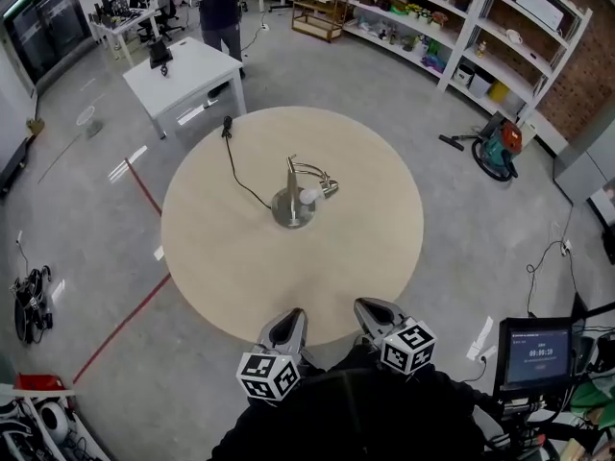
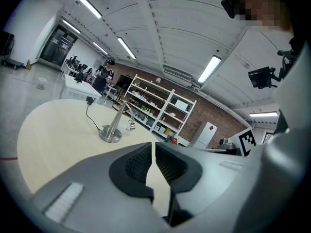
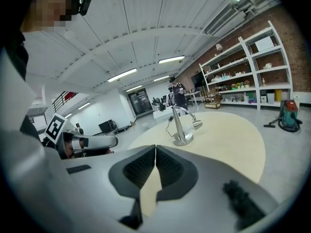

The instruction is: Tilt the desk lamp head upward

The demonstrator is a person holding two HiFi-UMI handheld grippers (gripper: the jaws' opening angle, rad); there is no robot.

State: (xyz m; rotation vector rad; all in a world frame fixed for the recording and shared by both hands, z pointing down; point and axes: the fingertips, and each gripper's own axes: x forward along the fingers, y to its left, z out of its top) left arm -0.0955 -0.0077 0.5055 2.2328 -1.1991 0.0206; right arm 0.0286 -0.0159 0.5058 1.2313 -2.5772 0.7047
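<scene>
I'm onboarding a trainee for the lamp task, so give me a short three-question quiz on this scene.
1. True or false: the left gripper is gripping the desk lamp.
2. What does the desk lamp stand on? A) the round table B) a stool C) a windowsill
3. Fill in: the right gripper has its jaws ____.
Key: 1 false; 2 A; 3 shut.
</scene>
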